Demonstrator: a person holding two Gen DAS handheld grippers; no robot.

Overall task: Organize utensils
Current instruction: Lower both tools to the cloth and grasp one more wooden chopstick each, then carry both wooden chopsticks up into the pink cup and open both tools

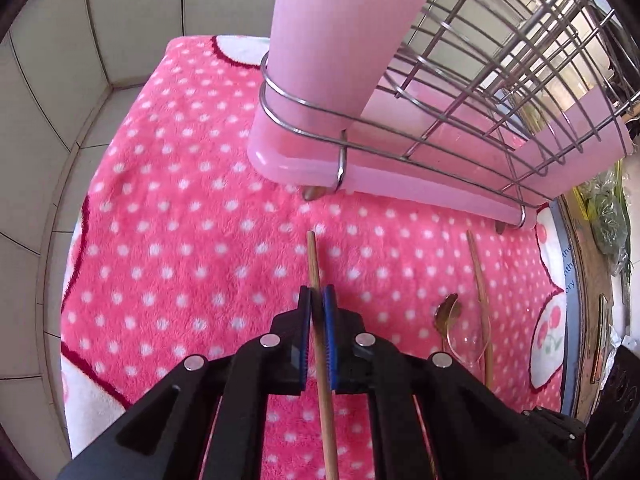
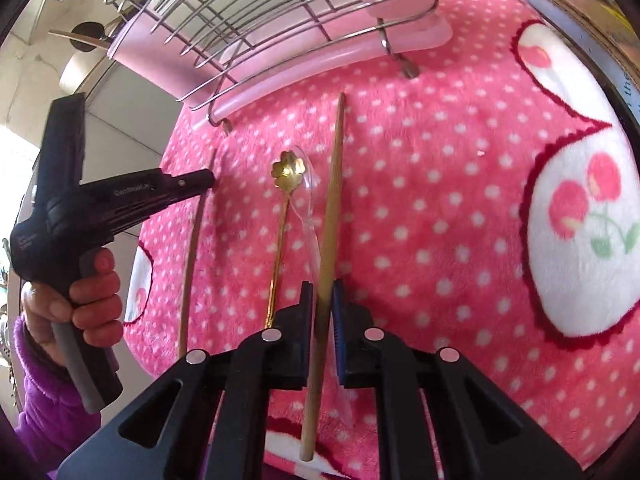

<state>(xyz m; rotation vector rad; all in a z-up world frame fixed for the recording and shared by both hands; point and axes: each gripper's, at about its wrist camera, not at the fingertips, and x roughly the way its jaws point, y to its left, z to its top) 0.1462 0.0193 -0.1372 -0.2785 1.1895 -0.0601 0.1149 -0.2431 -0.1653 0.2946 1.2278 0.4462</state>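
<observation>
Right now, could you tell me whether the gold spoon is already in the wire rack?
No, the gold spoon lies on the pink cloth beside a chopstick, outside the wire rack.

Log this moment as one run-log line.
left claw: shut on chopstick | right claw: shut on second chopstick | spoons: on blanket

My count: 2 wooden chopsticks (image 2: 332, 208) (image 2: 192, 248), one in each of my 2 tongs (image 2: 320, 300) (image 1: 318, 300). 2 spoons: 1 gold w/ flower-shaped bowl (image 2: 285, 176), 1 clear plastic (image 2: 310, 216). 1 wire rack (image 2: 280, 12) w/ 1 pink tray (image 1: 400, 184) under it. 1 pink dotted blanket (image 2: 440, 200).
</observation>
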